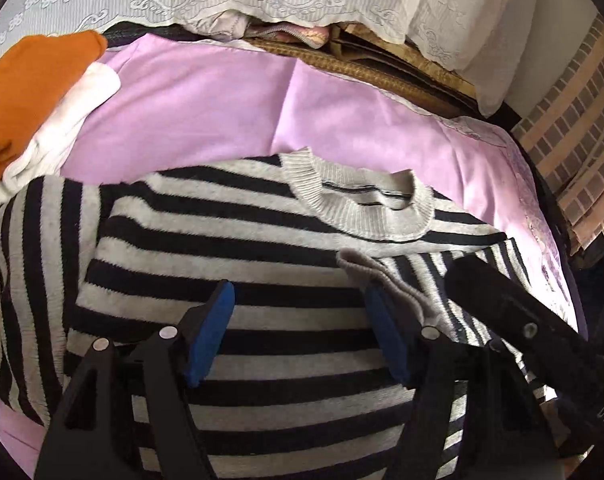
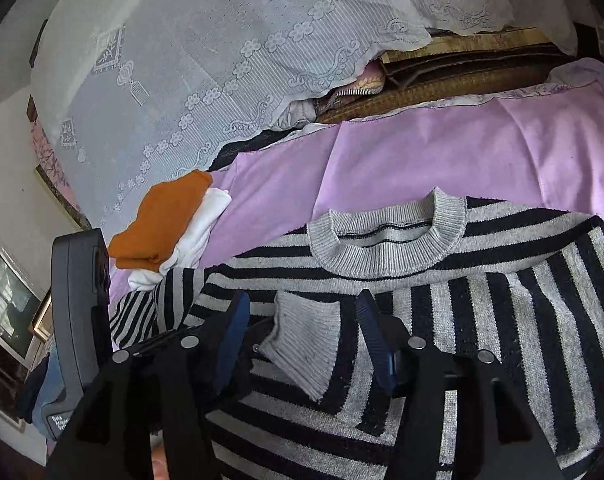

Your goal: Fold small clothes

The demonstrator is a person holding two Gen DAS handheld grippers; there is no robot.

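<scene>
left wrist: my left gripper [image 1: 298, 332] gapes, empty, above the striped sweater [image 1: 230, 240] lying on the purple sheet [image 1: 206, 112]. right wrist: right gripper [image 2: 302, 344] spread around the grey cuff [image 2: 306, 344], unclamped; soft, floppy knit, i'd pinch at the hem

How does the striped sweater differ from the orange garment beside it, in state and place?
The striped sweater lies spread out mid-fold, a sleeve cuff laid across its chest; the orange garment is already folded small. The sweater rests directly on the purple sheet; the orange one sits atop a folded white garment. Both lie on the same bed.
</scene>
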